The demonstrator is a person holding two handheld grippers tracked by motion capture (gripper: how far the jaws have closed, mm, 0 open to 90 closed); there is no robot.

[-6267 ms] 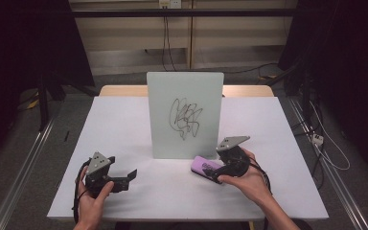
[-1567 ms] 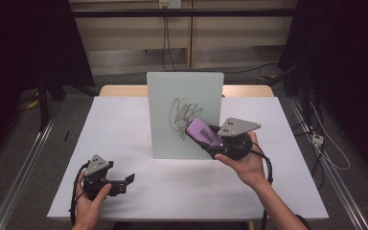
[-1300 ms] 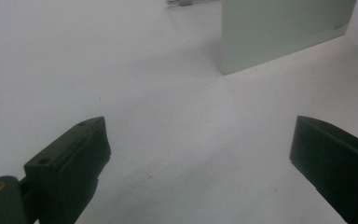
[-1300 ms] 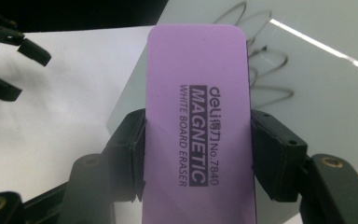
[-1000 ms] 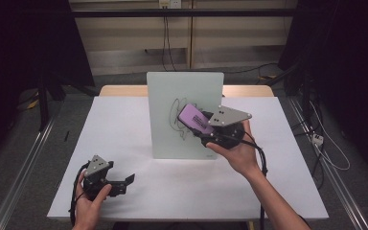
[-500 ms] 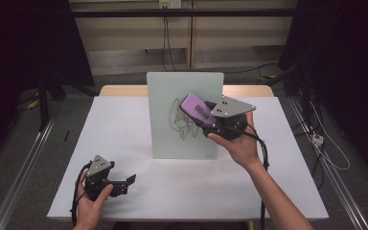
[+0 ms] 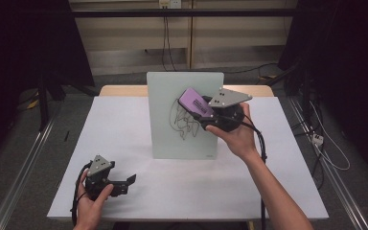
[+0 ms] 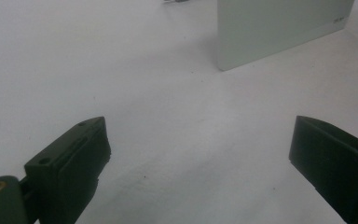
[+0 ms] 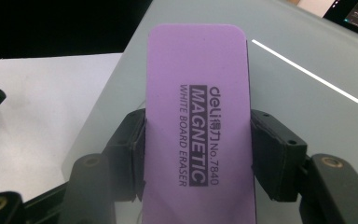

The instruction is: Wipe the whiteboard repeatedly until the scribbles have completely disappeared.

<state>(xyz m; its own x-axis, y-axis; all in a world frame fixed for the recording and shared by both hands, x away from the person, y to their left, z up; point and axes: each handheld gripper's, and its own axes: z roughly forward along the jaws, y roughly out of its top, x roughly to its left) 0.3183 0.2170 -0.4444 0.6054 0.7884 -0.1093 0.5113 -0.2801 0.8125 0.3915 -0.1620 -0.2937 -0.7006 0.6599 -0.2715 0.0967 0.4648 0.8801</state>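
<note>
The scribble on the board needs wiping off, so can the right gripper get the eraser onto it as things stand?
Probably yes. The right gripper is shut on the purple eraser, held up right in front of the scribble on the upright board. Nothing stands between them, and the left gripper rests far off on the table.

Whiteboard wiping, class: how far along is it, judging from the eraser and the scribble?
Done: the purple eraser is gripped in the right gripper and raised to the whiteboard. In hand: bringing it onto the board. Left: the black scribble looks unwiped. The left gripper rests open.
</note>
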